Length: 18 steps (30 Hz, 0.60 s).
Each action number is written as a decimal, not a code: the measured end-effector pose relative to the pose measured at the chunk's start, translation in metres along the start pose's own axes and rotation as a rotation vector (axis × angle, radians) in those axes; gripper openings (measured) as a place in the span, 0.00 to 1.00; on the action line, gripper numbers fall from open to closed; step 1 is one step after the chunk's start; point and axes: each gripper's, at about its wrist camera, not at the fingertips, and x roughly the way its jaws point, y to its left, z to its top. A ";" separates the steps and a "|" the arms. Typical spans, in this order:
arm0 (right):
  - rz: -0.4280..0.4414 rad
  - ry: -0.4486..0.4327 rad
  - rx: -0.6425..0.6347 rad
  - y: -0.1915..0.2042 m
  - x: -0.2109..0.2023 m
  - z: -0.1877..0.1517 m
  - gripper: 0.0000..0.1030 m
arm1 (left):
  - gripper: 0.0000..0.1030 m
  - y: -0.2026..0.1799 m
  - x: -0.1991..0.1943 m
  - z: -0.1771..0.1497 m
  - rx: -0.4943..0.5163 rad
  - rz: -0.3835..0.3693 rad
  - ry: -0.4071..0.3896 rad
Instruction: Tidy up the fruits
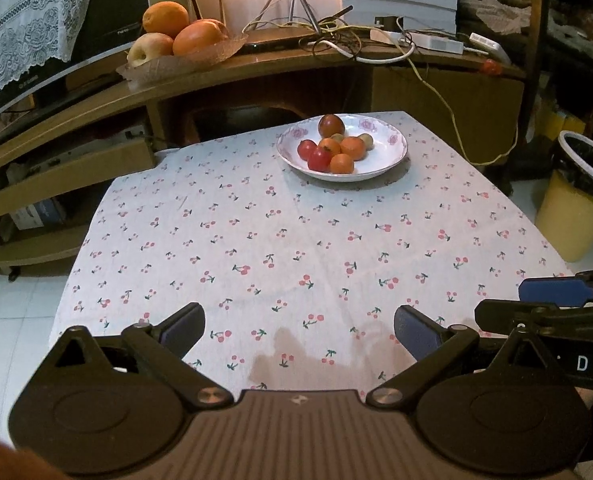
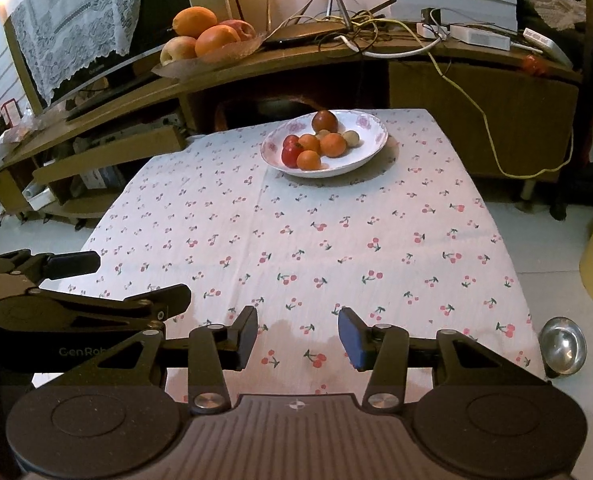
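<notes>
Both grippers hang low over the near edge of the counter (image 1: 296,240), side by side. Left gripper (image 1: 298,330): jaws wide, nothing between them. Right gripper (image 2: 297,336): jaws apart, narrower than the left, also empty.

Fruits (image 1: 332,148) all sit piled in the white floral plate (image 1: 384,160) at the far end of the counter, well apart from both grippers: several small orange ones, two red, one darker red-brown at the back, a couple of pale small ones. No loose fruit visible on the cherry-print cloth.

Stage unclear. Fits either fruits gathered into the plate w/ grippers pulled back, or a mixed pile waiting to be sorted out. Can't settle which from this.

If any pick from the plate follows, my judgement:
- pile is tight, fruits touching; go for an outer one, e.g. front orange (image 2: 308,160), not the middle.
- round, smooth items likely to roll or squirt out; close across the widest part, slowly.
- plate rim is shallow and sloped; come from above, avoid nudging the plate.
- one gripper at a time; the two sit close together.

Small steel bowl (image 2: 562,346) sits off the right near corner; role unknown.
</notes>
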 end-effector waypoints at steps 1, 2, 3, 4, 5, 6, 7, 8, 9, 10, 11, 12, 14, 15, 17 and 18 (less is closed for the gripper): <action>0.000 0.001 -0.001 0.000 0.000 -0.001 0.47 | 1.00 0.000 0.000 0.000 0.000 0.001 0.000; 0.000 0.002 0.000 0.000 0.000 -0.001 0.47 | 1.00 -0.001 -0.001 -0.001 -0.001 0.001 0.000; 0.001 0.002 0.000 0.000 -0.001 -0.002 0.47 | 1.00 0.000 0.000 0.000 -0.001 0.001 0.000; 0.001 0.002 0.001 0.000 -0.001 -0.002 0.47 | 1.00 -0.001 -0.001 -0.001 -0.001 0.001 0.001; 0.001 0.002 0.001 0.001 -0.001 -0.002 0.47 | 1.00 -0.001 -0.001 -0.001 -0.001 0.003 0.002; 0.002 0.002 0.001 0.001 -0.001 -0.003 0.47 | 1.00 -0.001 -0.001 -0.002 -0.001 0.004 0.003; 0.002 0.003 0.001 0.001 -0.001 -0.003 0.47 | 1.00 -0.001 -0.001 -0.002 -0.002 0.005 0.005; 0.002 0.005 0.001 0.001 -0.001 -0.003 0.47 | 1.00 -0.001 -0.002 -0.003 -0.002 0.007 0.006; 0.003 0.006 0.000 0.001 -0.001 -0.003 0.47 | 1.00 -0.001 -0.002 -0.003 -0.002 0.008 0.007; 0.003 0.008 -0.001 0.001 0.000 -0.003 0.47 | 1.00 -0.001 -0.002 -0.003 -0.002 0.008 0.008; 0.003 0.008 -0.002 0.002 0.000 -0.004 0.47 | 1.00 -0.001 -0.002 -0.003 -0.002 0.008 0.008; 0.004 0.009 -0.002 0.002 0.000 -0.004 0.47 | 1.00 -0.001 -0.002 -0.003 -0.002 0.008 0.008; 0.005 0.009 -0.002 0.002 0.000 -0.004 0.47 | 1.00 -0.001 -0.001 -0.003 -0.002 0.008 0.008; 0.006 0.009 -0.001 0.002 0.000 -0.004 0.47 | 1.00 -0.001 -0.001 -0.003 -0.003 0.008 0.010; 0.007 0.010 0.000 0.002 0.000 -0.004 0.47 | 1.00 0.000 0.000 -0.003 -0.013 0.006 0.018; 0.008 0.011 0.000 0.002 0.001 -0.004 0.47 | 1.00 0.001 0.000 -0.003 -0.020 0.005 0.023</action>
